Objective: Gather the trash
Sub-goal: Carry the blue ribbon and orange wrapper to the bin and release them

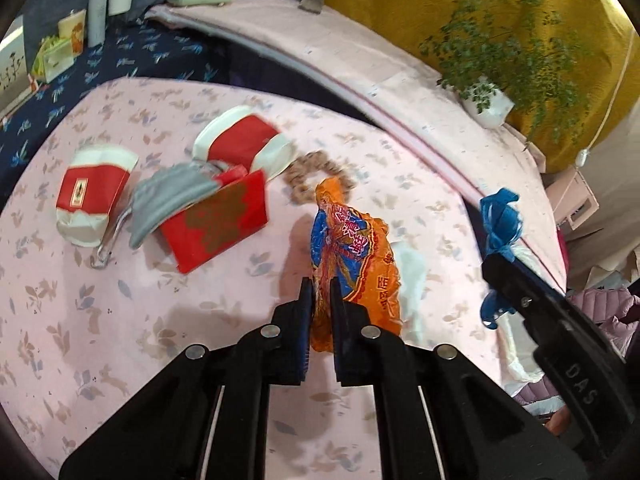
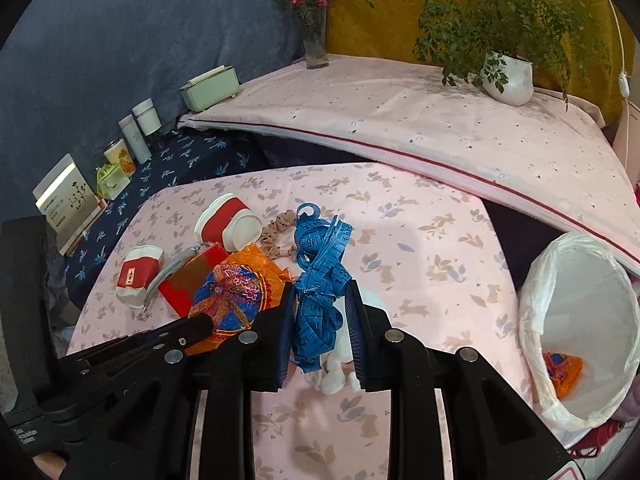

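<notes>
- The left tongs (image 1: 320,292) are closed down narrow on the lower part of an orange and blue snack wrapper (image 1: 352,256), which stands up between the 2 jaws above the pink floral worktop (image 1: 120,320).
- The right tongs (image 2: 320,300) are nearly closed on a bundled blue measuring tape (image 2: 320,268); loops of the tape rise above the jaws and hang below them.
- Under the right tongs a crumpled white tissue (image 2: 334,372) lies on the worktop.
- In the right wrist view the wrapper (image 2: 236,292) sits just left of the tape, with the left tongs reaching in at the lower left.
- To the right of the worktop is a bin lined with a white bag (image 2: 576,320); 1 orange wrapper (image 2: 562,370) lies inside it.
- On the worktop, further left: a red box (image 1: 216,224) with a grey cloth (image 1: 172,200) draped on it, 2 red-and-white packets (image 1: 94,196) (image 1: 242,146), and a beige scrunchie (image 1: 304,176) just beyond the held wrapper.
- A potted plant (image 2: 508,76) and a vase of flowers (image 2: 314,40) stand on the raised pink surface behind.
</notes>
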